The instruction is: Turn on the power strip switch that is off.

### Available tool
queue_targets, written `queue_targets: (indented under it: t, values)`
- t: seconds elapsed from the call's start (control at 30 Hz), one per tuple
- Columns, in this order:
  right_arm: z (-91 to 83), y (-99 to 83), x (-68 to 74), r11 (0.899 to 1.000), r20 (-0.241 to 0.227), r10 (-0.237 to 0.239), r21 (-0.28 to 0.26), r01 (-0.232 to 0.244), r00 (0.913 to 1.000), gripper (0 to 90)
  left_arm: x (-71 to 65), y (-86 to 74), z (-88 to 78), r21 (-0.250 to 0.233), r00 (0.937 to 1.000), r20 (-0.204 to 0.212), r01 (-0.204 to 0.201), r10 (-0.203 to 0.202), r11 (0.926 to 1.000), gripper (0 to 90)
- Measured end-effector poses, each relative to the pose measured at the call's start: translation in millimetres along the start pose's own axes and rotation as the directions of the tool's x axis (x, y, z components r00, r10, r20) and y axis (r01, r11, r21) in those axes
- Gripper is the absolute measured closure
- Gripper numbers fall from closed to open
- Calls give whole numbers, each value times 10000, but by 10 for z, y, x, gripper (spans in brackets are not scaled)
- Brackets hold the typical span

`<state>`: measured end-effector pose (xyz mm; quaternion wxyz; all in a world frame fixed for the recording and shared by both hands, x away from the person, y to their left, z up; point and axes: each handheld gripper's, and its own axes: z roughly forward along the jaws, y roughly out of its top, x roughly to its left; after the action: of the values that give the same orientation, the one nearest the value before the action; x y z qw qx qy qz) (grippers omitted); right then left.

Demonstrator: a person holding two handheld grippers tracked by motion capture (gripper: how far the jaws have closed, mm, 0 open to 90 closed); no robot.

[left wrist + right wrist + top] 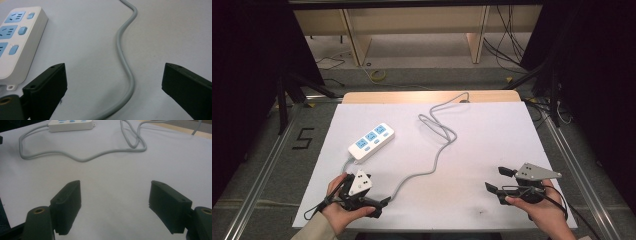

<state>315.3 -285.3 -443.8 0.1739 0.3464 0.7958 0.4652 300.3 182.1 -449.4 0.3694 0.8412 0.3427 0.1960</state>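
From the high view, a white power strip (371, 142) lies on the left half of the counter (492, 145), and its grey cord (437, 150) loops away toward the far edge. The left hand-held gripper (379, 205) rests near the front edge, just beside the cord; the right hand-held gripper (499, 181) sits well apart from it.

In the left gripper view, the jaws stand released with the cord (125, 65) between them, untouched. The power strip (20, 42) is cut off at the left edge.

In the right gripper view, the jaws gape over bare counter (115, 202). The power strip (72, 125) is cropped at the top.
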Motion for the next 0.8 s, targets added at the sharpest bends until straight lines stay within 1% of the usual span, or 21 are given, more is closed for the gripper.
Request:
queue_targets:
  t: [0.03, 0.07, 0.17, 0.23, 0.3, 0.37, 0.4, 0.43, 0.5, 0.53, 0.57, 0.6, 0.67, 0.7, 0.73, 0.77, 0.8]
  values:
    - [-2, 0, -5, 10000, -6, -19, 9, 19, 10000, 265, 5, 0, 0, 66, 10000, -25, 13, -13, 10000, 63]
    - [2, -3, -9, 10000, 67, -9, 61, 8, 10000, 267, 9, -1, 2, 55, 10000, -32, 51, -51, 10000, 80]
    - [5, -7, -10, 9999, 108, -50, 123, 48, 9999, 270, 17, -1, -4, 34, 10000, -35, 85, -85, 10000, 95]
    - [-2, -7, -8, 9999, 144, -42, 123, 40, 9999, 271, 19, -3, -12, 43, 10000, -43, 90, -90, 10000, 122]
    - [-6, -3, -8, 10000, 221, -35, 68, 34, 9997, 276, 19, -1, -19, -25, 9999, -71, 155, -155, 9999, 147]
    - [-9, -2, -14, 9999, 243, -20, 100, 18, 9997, 276, 25, 3, -27, -85, 9999, -104, 122, -123, 9999, 167]
    - [-8, -3, -15, 9999, 238, -15, 111, 13, 9997, 277, 35, 6, -36, -196, 9995, -232, 194, -199, 9996, 184]
    - [-8, -3, -15, 9999, 238, -15, 111, 13, 9997, 277, 35, 6, -36, -196, 9995, -232, 194, -199, 9996, 216]
    - [-9, -3, -14, 10000, 237, -26, 76, 24, 9997, 277, 53, 10, -43, -321, 9988, -387, 293, -305, 9991, 291]
    - [-9, -3, -14, 10000, 237, -26, 76, 24, 9997, 277, 64, 9, -46, -421, 9985, -390, 358, -375, 9985, 291]
    - [-11, -5, -15, 10000, 237, -8, 71, 6, 9997, 277, 79, 10, -57, -466, 9985, -406, 356, -375, 9983, 368]
    - [-11, -5, -15, 10000, 237, -8, 71, 6, 9997, 277, 85, 11, -65, -563, 9977, -474, 451, -478, 9974, 368]
    - [-14, -4, -21, 10000, 284, -13, 32, 12, 9996, 282, 104, 17, -76, -702, 9968, -543, 554, -592, 9960, 478]
    - [-16, -2, -27, 10000, 354, 14, 12, -14, 9994, 284, 118, 20, -82, -711, 9966, -582, 538, -580, 9960, 604]
    - [-16, -2, -27, 10000, 354, 14, 12, -14, 9994, 284, 127, 23, -87, -735, 9961, -619, 587, -633, 9956, 604]
    - [-19, -2, -27, 10000, 380, 56, 20, -57, 9993, 285, 139, 25, -96, -732, 9961, -592, 617, -661, 9954, 661]
    - [-22, -2, -28, 10000, 389, 53, 16, -53, 9992, 286, 151, 27, -107, -724, 9963, -481, 675, -711, 9951, 703]
